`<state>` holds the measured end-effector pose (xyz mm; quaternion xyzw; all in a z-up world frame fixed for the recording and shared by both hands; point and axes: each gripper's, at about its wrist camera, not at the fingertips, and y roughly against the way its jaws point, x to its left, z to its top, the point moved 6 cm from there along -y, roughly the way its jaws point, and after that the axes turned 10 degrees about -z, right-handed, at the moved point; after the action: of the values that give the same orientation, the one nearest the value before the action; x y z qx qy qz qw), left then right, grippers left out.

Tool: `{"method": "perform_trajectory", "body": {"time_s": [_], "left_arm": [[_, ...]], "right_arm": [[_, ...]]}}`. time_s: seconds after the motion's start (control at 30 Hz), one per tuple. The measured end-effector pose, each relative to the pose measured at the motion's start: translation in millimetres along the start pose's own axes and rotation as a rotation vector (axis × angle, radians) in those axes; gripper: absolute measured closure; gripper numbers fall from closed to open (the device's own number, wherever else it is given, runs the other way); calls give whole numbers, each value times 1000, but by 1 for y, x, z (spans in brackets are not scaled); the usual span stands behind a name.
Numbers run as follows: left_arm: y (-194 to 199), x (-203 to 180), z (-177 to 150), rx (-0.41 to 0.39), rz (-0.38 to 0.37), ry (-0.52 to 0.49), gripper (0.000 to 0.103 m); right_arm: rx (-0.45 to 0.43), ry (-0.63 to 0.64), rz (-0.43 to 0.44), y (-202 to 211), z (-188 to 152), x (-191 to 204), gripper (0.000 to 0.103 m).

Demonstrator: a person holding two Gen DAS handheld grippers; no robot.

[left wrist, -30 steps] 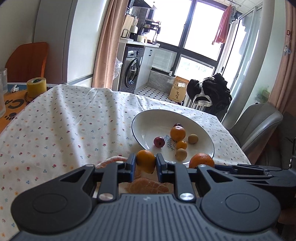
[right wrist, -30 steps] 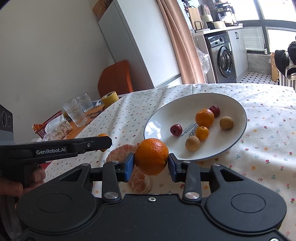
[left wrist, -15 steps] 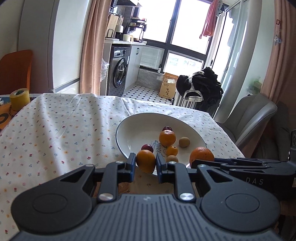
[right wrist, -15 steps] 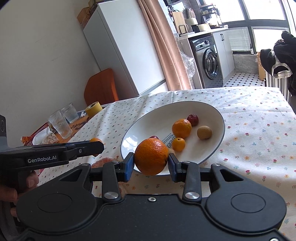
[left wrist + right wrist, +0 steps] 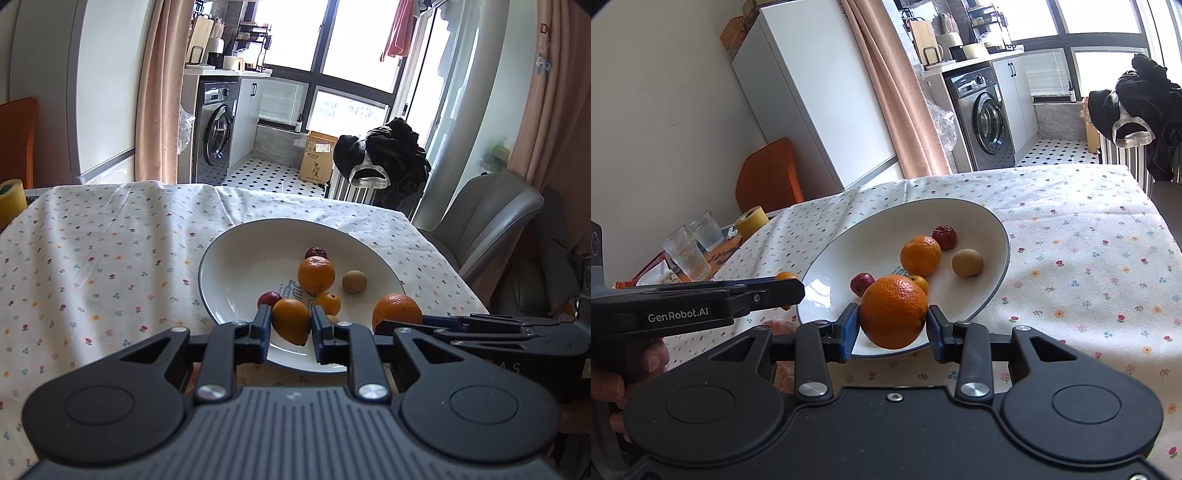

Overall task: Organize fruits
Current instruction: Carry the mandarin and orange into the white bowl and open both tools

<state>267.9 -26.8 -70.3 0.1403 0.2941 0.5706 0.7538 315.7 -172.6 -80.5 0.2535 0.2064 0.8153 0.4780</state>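
A white plate [image 5: 236, 266] [image 5: 971, 218] sits on the flowered tablecloth and holds an orange [image 5: 316, 274] [image 5: 920, 255], two red dates, a tan longan [image 5: 354, 281] [image 5: 967, 262] and a small kumquat [image 5: 328, 302]. My left gripper [image 5: 290, 325] is shut on a small orange fruit [image 5: 291, 320] over the plate's near rim. My right gripper [image 5: 892, 325] is shut on a large orange [image 5: 893, 311] [image 5: 396, 310], also above the near rim. In the right wrist view the left gripper [image 5: 775, 291] reaches in from the left.
A mesh bag with fruit [image 5: 781, 328] lies on the cloth below the grippers. Two glasses [image 5: 687, 254] and a yellow tape roll [image 5: 751, 221] [image 5: 11, 199] stand at the table's left end. A grey chair [image 5: 487, 218] is at the right side. A hand [image 5: 613, 380] holds the left gripper.
Both grippers have moved forward with their fruits, from above the mesh bag to over the plate's near rim. The plate now looms larger in both views.
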Motion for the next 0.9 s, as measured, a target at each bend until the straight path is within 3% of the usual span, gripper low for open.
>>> {"method": "perform_trajectory", "body": {"time_s": [0.43,0.53,0.63,0.7,0.9], "left_arm": [[-12,7,2,29,-21,18,78],[-7,10,2,29,-9,20,77],[2,14,2,18,9,23,68],[9,17,1,8,22,29,54],[28,24,1,-22,44,34,38]], "right_arm": [[6,-7,-39,-6,2,-4,66],[-2,6,-57,-5,3,-1,60],[-15,11,-58,-1,4,2,59],[-16,11,-59,1,5,3,59],[-9,18,-52,5,1,9,58]]}}
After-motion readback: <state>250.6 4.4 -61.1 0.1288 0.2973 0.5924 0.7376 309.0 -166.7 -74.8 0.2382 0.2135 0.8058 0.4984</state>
